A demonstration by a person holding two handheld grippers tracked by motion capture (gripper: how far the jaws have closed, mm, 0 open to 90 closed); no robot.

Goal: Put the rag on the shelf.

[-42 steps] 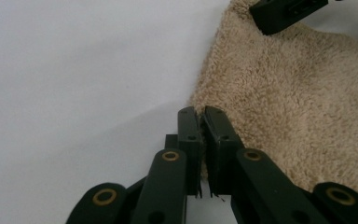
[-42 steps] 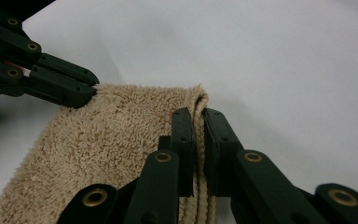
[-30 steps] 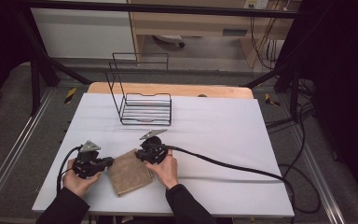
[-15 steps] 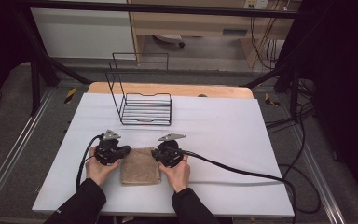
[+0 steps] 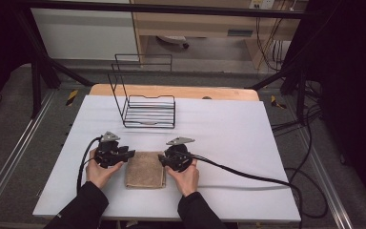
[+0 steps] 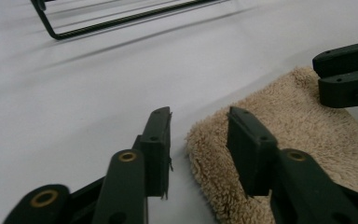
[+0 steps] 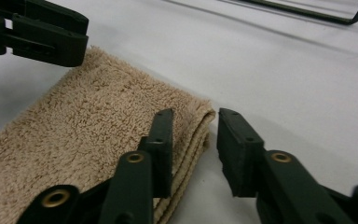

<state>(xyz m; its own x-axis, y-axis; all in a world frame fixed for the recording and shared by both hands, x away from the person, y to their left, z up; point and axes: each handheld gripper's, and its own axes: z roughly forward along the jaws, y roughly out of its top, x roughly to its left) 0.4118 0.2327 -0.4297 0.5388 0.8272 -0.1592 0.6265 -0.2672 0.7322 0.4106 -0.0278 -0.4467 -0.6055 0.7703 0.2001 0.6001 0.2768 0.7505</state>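
**Towel squared up, both tongs released**

Since the earlier frame, the folded towel (image 5: 145, 169) is lying squarer on the tabletop (image 5: 228, 129). Left tongs (image 5: 129, 154) and right tongs (image 5: 162, 159) have just been opening; both are standing narrowly parted at its far corners, gripping nothing.

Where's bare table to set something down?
Free: the table's right half beyond the right tool, and the strip left of the rack. Crowded: front centre, where both tools flank the towel; a cable crosses front right.
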